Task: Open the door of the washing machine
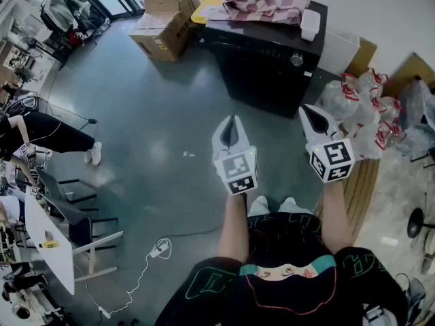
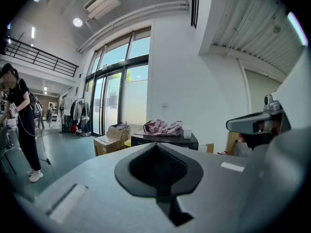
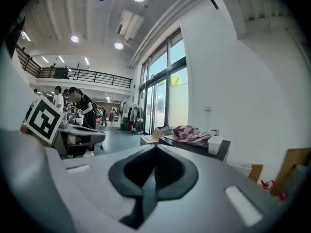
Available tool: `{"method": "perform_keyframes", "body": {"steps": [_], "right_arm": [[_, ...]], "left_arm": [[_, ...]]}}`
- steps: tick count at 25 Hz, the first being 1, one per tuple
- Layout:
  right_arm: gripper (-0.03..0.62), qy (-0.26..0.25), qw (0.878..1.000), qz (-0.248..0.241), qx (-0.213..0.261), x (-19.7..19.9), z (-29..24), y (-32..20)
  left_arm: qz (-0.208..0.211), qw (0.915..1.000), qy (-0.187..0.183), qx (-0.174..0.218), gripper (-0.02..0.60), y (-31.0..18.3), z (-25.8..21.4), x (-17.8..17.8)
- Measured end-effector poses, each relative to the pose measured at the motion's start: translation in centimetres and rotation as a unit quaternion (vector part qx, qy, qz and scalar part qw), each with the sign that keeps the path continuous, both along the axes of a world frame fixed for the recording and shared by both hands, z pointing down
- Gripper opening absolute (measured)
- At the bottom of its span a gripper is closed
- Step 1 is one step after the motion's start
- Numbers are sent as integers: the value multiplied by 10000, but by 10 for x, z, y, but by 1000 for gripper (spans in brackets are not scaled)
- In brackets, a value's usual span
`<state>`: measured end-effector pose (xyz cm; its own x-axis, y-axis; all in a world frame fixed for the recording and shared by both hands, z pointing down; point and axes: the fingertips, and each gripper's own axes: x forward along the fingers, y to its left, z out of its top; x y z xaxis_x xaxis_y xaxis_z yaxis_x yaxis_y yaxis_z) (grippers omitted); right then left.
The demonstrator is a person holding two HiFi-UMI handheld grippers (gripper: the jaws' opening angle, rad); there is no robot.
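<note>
Washing machine point(image 1: 266, 75) front is too dark to read clearly.

Black shirt point(image 1: 272, 297) with teal trim; white shoes point(image 1: 259, 205).

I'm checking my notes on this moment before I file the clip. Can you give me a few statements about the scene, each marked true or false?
1. The left gripper and the right gripper are both apart from the washing machine. True.
2. Both grippers are open. False: both are shut, with nothing between the jaws.
3. A patterned cloth lies on top of the washing machine. True.
4. The cardboard boxes stand at the washing machine's right in the head view. False: they stand at its left, and plastic bags lie at its right.
</note>
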<state>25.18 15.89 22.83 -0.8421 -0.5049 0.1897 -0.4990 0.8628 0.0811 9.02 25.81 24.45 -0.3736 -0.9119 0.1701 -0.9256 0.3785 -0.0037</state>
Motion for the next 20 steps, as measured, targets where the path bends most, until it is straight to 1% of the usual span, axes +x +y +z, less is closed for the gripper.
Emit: {"method": "perform_keyframes", "body": {"steps": [3, 7, 9, 12, 14, 20], "right_arm": [[3, -82, 10000, 30, 17, -8, -4, -1], [3, -197, 9996, 191, -35, -17, -6, -4], [3, -188, 9995, 237, -14, -22, -9, -6], [3, -166, 9994, 290, 13, -28, -12, -10], [3, -134, 9994, 314, 35, -32, -12, -13], [3, -36, 9996, 245, 145, -48, -16, -17]], "left_arm": [[28, 10000, 4, 15, 11, -3, -1, -6], [49, 9999, 56, 80, 11, -3, 0, -19], [31, 9997, 165, 172, 11, -2, 0, -27], [-133, 9987, 428, 230, 11, 3, 2, -40], [-162, 9982, 511, 253, 11, 4, 4, -48], [-230, 9980, 500, 308, 11, 1, 8, -67]]}}
